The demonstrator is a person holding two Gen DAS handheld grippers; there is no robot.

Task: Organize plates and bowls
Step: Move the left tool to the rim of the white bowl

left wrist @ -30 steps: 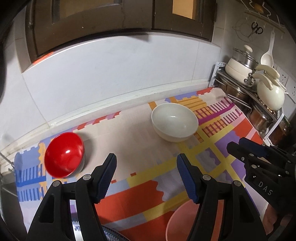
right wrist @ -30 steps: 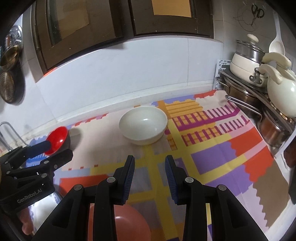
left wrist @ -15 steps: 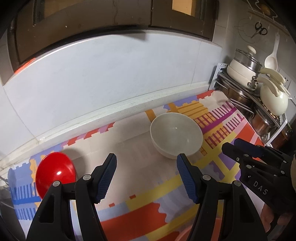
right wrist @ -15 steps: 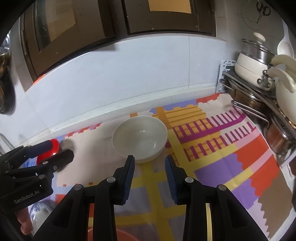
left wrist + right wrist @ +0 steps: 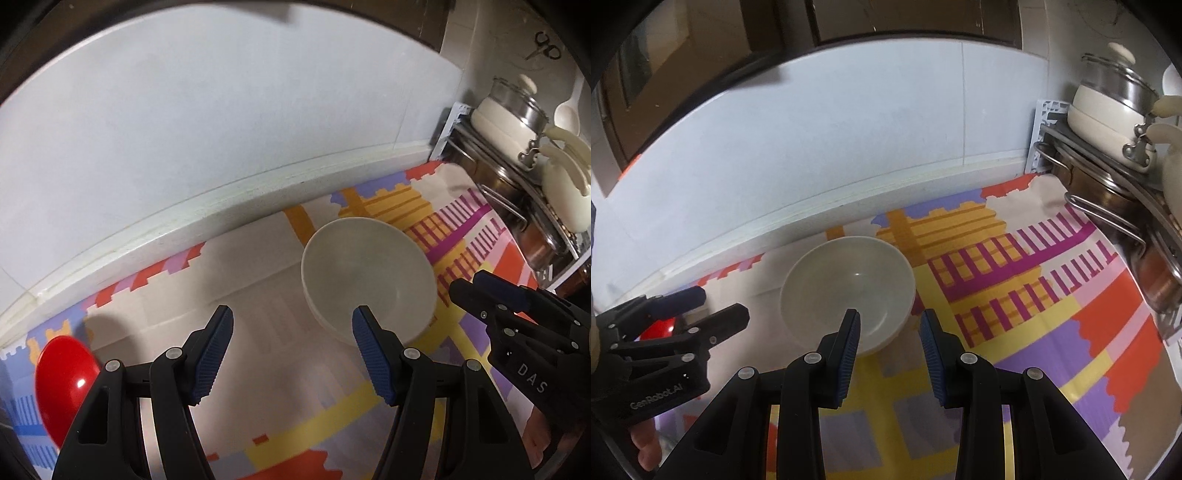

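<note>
**A:** What's nearest the cameras?

**B:** The two black handheld grippers with ribbed blue pads. The left gripper (image 5: pixel 291 328) has its jaws parted fairly wide with nothing between them. The right gripper (image 5: pixel 889 332) has a narrower gap, also empty; neither touches any dish.

**A:** And just past them?

**B:** A round, off-white ceramic bowl (image 5: pixel 849 291) sits upright on the multicoloured patterned plastic mat (image 5: pixel 1052 325). In the right wrist view it lies just beyond the fingertips; in the left wrist view it sits ahead and to the right.

**A:** Anything else on the mat?

**B:** A glossy red bowl (image 5: pixel 64 376) at the far left edge, well apart from the white one; it looks turned over, though that is hard to tell.

**A:** Further back?

**B:** A pale tiled wall (image 5: pixel 221 122), and at the right a metal rack (image 5: pixel 1115 199) stacked with steel pots and a cream lidded pot (image 5: pixel 1108 107).
</note>
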